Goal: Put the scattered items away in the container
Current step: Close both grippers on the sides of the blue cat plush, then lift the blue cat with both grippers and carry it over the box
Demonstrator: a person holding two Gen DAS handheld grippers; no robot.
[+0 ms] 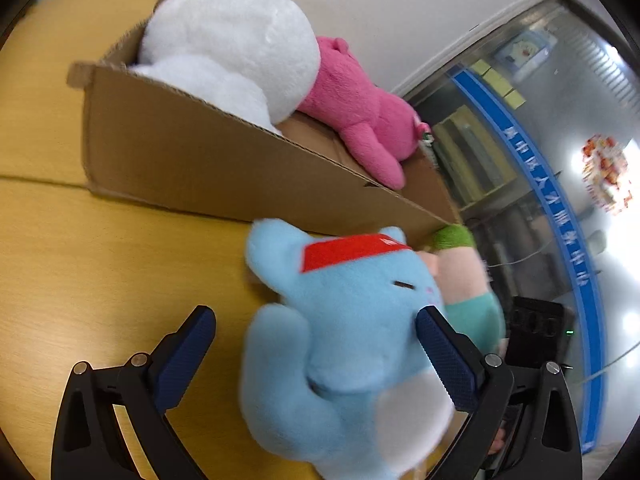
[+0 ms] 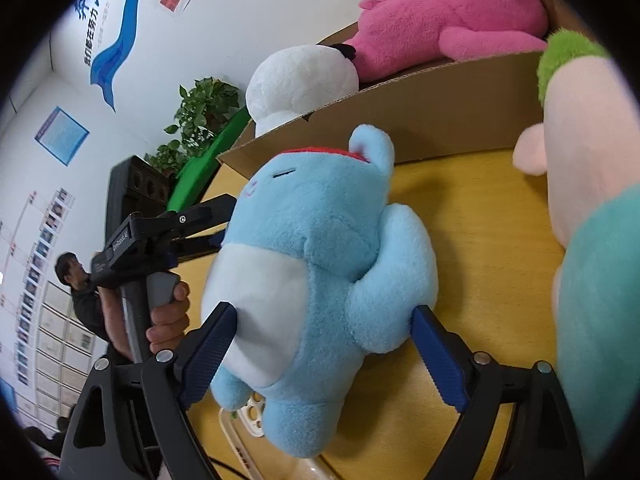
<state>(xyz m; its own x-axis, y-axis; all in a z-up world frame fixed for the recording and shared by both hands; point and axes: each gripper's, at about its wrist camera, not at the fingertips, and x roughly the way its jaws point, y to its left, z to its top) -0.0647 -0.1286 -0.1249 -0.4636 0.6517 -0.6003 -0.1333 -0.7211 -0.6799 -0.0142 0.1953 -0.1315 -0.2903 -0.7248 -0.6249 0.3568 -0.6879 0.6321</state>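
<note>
A light-blue plush (image 1: pixel 328 364) with a red cap and white belly lies on the yellow table (image 1: pixel 100 260), just in front of the cardboard box (image 1: pixel 200 160). My left gripper (image 1: pixel 315 313) is open; its right pad touches the plush's face and its left pad stands apart over bare table. In the right wrist view the blue plush (image 2: pixel 304 240) sits between the pads of my right gripper (image 2: pixel 323 309). The pads touch its belly and arm without a visible squeeze. The left gripper (image 2: pixel 222 220), held by a hand (image 2: pixel 168 320), reaches the plush's head.
The box (image 2: pixel 440 112) holds a white plush (image 1: pixel 232 48) and a pink plush (image 1: pixel 360 112). A green-haired doll (image 2: pixel 580 140) in teal stands close on the right. A white power strip (image 2: pixel 248 412) lies under the plush's feet. A person (image 2: pixel 76 280) and a plant (image 2: pixel 200 112) are behind.
</note>
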